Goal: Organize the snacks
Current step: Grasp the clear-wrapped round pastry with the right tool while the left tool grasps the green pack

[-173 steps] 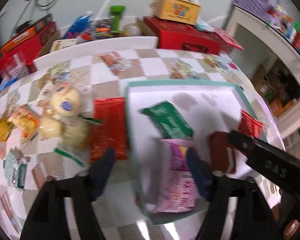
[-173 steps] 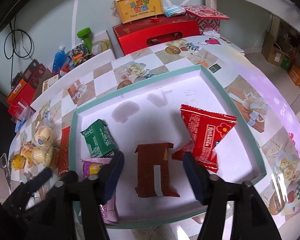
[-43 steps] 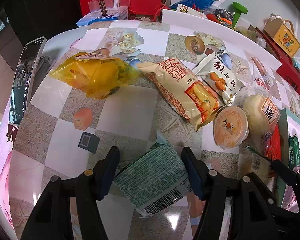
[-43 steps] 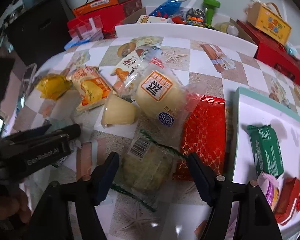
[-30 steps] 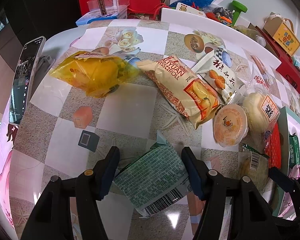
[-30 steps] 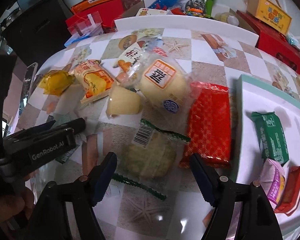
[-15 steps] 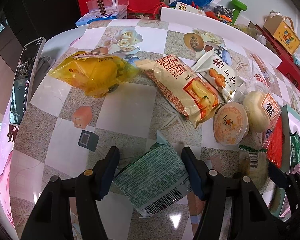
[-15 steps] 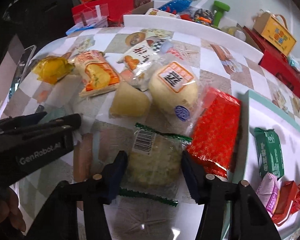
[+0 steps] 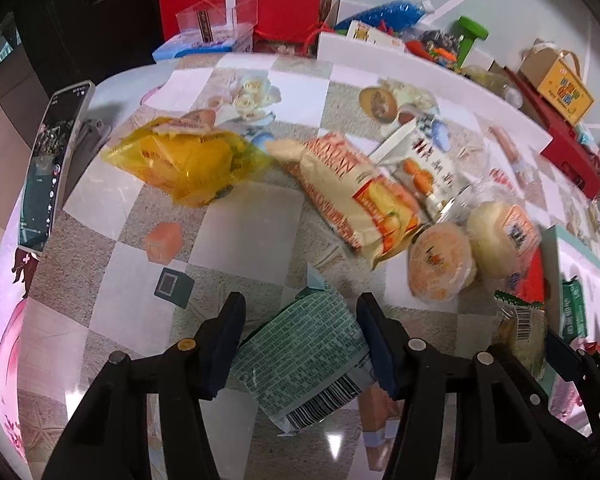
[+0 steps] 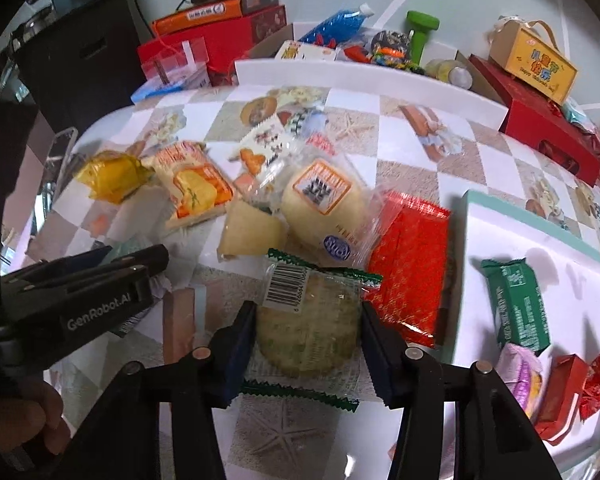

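A pale green printed packet (image 9: 304,356) lies on the checked tablecloth between the fingers of my left gripper (image 9: 300,316). Its jaws are closing, and both pads touch the packet's sides. My right gripper (image 10: 306,312) is also closing, with its pads against a round greenish pastry (image 10: 308,340) in a clear, green-edged wrapper. The left gripper (image 10: 100,268) shows at the left of the right wrist view. At the right stands a teal-rimmed white tray (image 10: 466,240) holding a green packet (image 10: 516,300), a pink one (image 10: 520,372) and red ones (image 10: 560,392).
Loose snacks lie beyond the grippers: a yellow bag (image 9: 184,164), an orange roll packet (image 9: 360,196), a jelly cup (image 9: 440,268), a wrapped bun (image 10: 324,200) and a flat red packet (image 10: 412,264). A phone (image 9: 48,160) lies at the table's left edge. Boxes line the back.
The right jaws have drawn in from wide around the pastry onto its sides. The left gripper has stayed over the green packet, and its view is now slightly blurred.
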A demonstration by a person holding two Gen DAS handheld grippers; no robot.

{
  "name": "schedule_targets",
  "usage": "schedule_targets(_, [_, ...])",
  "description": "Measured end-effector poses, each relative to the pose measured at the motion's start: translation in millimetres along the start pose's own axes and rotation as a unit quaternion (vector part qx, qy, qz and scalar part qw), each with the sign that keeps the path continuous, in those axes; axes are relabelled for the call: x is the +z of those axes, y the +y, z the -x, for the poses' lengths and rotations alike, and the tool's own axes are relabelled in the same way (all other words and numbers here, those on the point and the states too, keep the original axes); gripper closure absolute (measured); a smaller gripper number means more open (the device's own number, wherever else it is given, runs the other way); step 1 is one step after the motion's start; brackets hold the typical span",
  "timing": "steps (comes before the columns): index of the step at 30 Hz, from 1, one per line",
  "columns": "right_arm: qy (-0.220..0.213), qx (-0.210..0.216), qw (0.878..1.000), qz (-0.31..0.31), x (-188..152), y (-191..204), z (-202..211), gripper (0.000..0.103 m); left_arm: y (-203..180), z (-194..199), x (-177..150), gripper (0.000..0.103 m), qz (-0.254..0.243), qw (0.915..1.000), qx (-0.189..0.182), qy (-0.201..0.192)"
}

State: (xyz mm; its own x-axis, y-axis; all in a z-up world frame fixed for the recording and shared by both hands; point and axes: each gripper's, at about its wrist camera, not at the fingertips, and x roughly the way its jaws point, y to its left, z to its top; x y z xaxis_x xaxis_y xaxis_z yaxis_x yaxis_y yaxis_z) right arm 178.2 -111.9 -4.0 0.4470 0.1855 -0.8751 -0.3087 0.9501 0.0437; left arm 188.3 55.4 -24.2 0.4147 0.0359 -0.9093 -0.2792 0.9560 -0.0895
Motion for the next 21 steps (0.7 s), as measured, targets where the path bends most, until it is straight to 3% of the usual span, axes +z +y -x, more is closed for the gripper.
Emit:
schedule_targets(1, [-0.006, 0.001, 1.0, -0.002, 2, -1, 4, 0.05, 0, 4, 0, 0.063, 0.001, 1.0, -0.006, -0.006])
schedule_targets(2, [-0.011, 0.003, 1.0, -0.004, 3, -2, 8, 0.05, 0, 8, 1, 0.068, 0.005, 0.9999, -0.01, -0.007])
schedule_targets(7, [-0.029, 0.007, 0.999, -0.012, 6, -9, 23, 0.05, 0, 16, 0, 0.068, 0.0, 0.9999, -0.003, -0.01])
schedule_targets(18, [-0.004, 0.013, 0.999, -0.033, 3, -21, 12, 0.05, 9, 9, -1, 0.068, 0.028, 0.999, -0.034, -0.003])
schedule_targets(21, [0.003, 0.018, 0.999, -0.037, 2, -22, 9, 0.05, 7, 5, -2, 0.06, 0.026, 0.9989, -0.037, 0.008])
